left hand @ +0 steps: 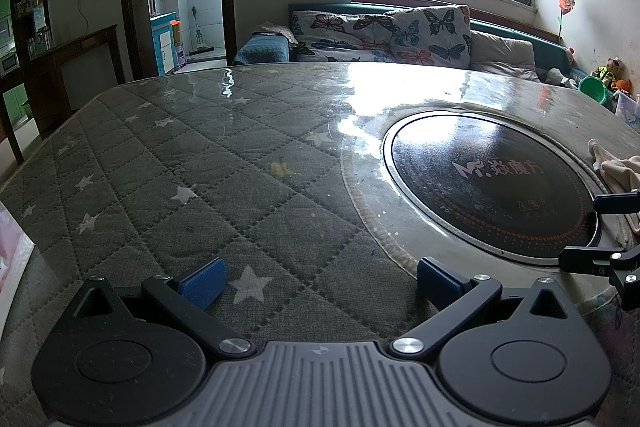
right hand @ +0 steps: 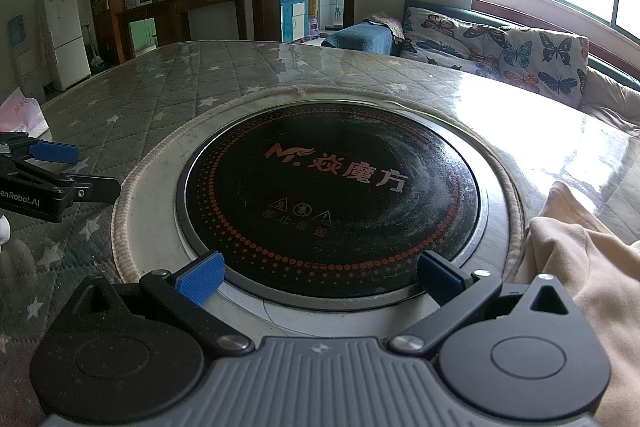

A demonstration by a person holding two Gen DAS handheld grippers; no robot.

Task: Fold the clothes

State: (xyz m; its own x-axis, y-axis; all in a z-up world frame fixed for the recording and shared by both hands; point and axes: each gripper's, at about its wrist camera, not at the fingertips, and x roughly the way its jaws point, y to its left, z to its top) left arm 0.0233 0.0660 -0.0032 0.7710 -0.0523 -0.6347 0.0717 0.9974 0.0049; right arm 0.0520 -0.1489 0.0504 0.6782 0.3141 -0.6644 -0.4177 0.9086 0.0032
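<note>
Gaping wide with nothing between their blue pads, the jaws of the left gripper [left hand: 318,285] sit at the bottom of the left wrist view, over the quilted, star-printed table cover [left hand: 168,163]. The right gripper [right hand: 318,277] is spread just as wide and just as empty, at the bottom of its own frame, above the near rim of the round black cooktop [right hand: 332,203] set into the table.

Outward from there, the only clothing in sight is a cream garment [right hand: 576,267], bunched at the lower right of the right wrist view, just beside the right gripper; in the left wrist view only a scrap of it shows at the right edge. It lies partly over the pale ring around the cooktop.

The risks, as I judge them: the table wears a glossy clear sheet, so a pinch that catches too little cloth could slide the heap instead of lifting it, and a hem may snag on the frayed edge of the ring. How the garment is laid cannot be told while it is crumpled.
</note>
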